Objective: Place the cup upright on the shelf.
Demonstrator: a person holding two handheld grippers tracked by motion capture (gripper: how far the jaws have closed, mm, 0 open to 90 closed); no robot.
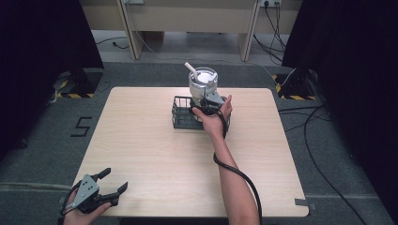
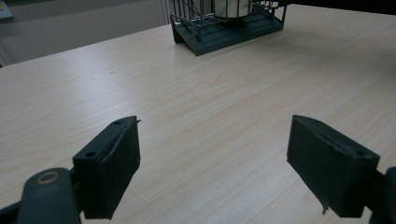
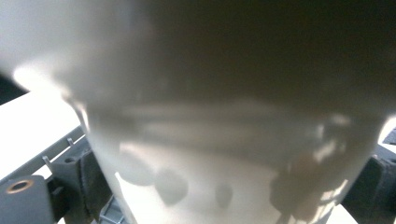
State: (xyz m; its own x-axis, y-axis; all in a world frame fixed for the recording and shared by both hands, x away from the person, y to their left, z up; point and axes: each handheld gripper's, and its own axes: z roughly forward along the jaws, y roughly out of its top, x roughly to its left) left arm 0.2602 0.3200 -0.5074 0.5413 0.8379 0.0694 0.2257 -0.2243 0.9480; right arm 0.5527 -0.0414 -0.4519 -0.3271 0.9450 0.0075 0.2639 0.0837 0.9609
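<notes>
My right gripper [image 1: 210, 104] clasps a translucent plastic cup [image 1: 203, 82] upright in a black wire basket [image 1: 180, 112], upper centre.
Round lid, white straw [image 1: 191, 67] leaning upper left; my left gripper [image 2: 212, 163] gapes wide, holding nothing.

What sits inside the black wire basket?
A lidded clear cup with a white straw stands in the basket, with the right tongs around it. The cup's base is hidden.

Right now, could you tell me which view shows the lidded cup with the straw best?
The high view: the whole cup, lid and straw, stands in the black wire basket. The right gripper view blurs its wall close-up; the left gripper view crops it.
</notes>
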